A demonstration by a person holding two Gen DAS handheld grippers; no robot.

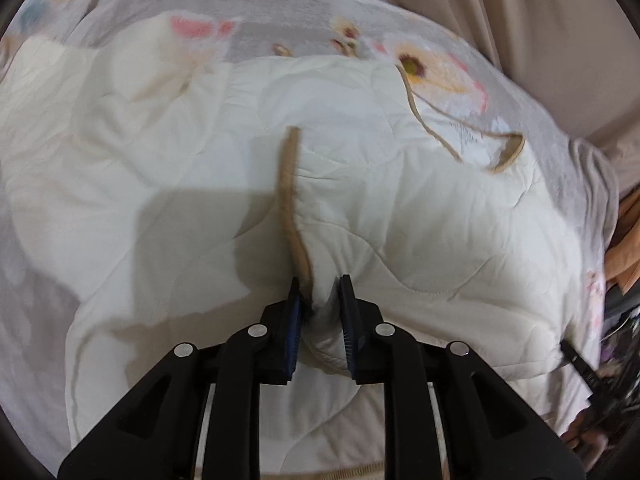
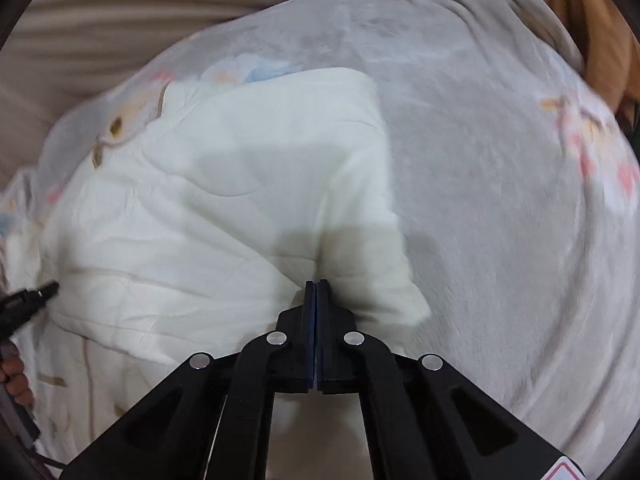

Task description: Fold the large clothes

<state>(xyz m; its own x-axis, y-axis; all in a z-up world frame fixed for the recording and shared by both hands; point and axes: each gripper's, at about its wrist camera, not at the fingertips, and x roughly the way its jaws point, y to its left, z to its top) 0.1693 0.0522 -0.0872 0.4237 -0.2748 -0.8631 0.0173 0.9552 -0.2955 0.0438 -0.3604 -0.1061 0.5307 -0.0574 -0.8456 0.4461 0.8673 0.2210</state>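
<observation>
A large cream quilted garment point(image 1: 360, 208) with tan trim point(image 1: 290, 204) lies spread on a grey floral blanket point(image 1: 280, 20). My left gripper point(image 1: 320, 286) is shut on a bunched fold of it at the tan-trimmed edge, fabric filling the gap between the blue pads. In the right wrist view the garment point(image 2: 224, 200) fills the left half. My right gripper point(image 2: 316, 286) is shut, its pads pressed together on a thin edge of the garment. The right gripper's tip also shows in the left wrist view point(image 1: 576, 360), and the left gripper's tip in the right wrist view point(image 2: 40, 294).
The grey blanket point(image 2: 500, 200) covers the bed to the right of the garment. Beige curtains point(image 1: 540, 12) hang behind the bed. An orange-brown cloth point(image 2: 592, 40) lies at the far right edge. A hand point(image 2: 16, 380) shows at the lower left.
</observation>
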